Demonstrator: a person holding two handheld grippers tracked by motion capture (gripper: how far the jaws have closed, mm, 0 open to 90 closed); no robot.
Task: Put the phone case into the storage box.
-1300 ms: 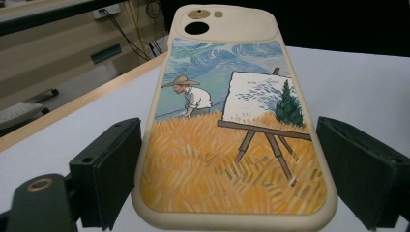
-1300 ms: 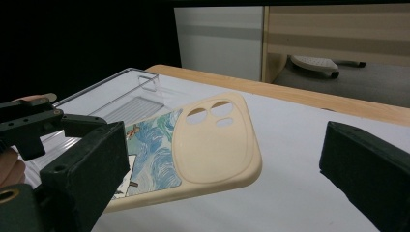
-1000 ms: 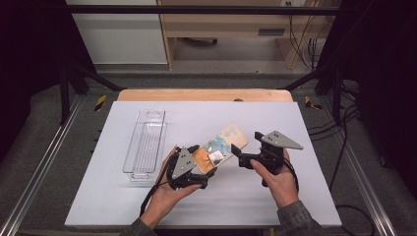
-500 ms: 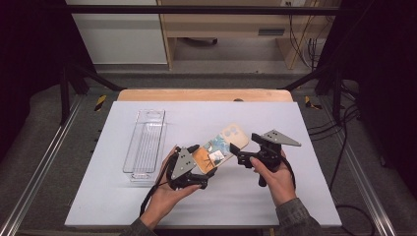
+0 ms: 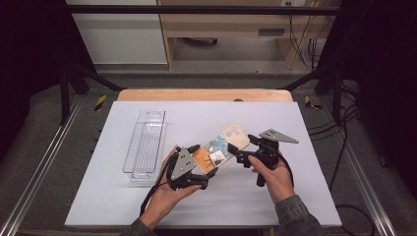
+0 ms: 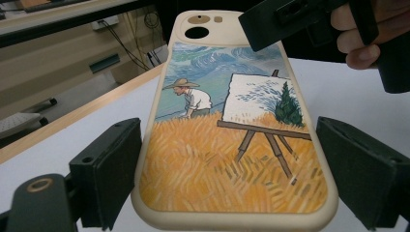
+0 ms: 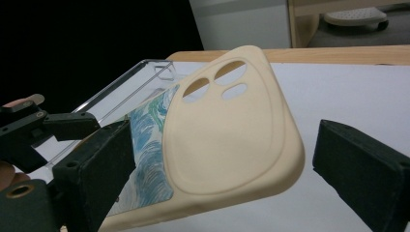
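A cream phone case with a painted wheat-field picture hangs tilted just above the white table. My left gripper is shut on its lower end; in the left gripper view the jaws of that gripper press both long edges of the case. My right gripper stands open around the camera-hole end. In the right gripper view its left jaw is beside the case and its right jaw stands well apart from it.
A clear plastic tray lies lengthwise on the table's left half, close to my left hand. A wooden strip runs along the far table edge. Black frame posts and cables stand beyond the table's sides.
My right gripper has shifted slightly up and toward the case's camera end. The left gripper and the case have hardly moved.
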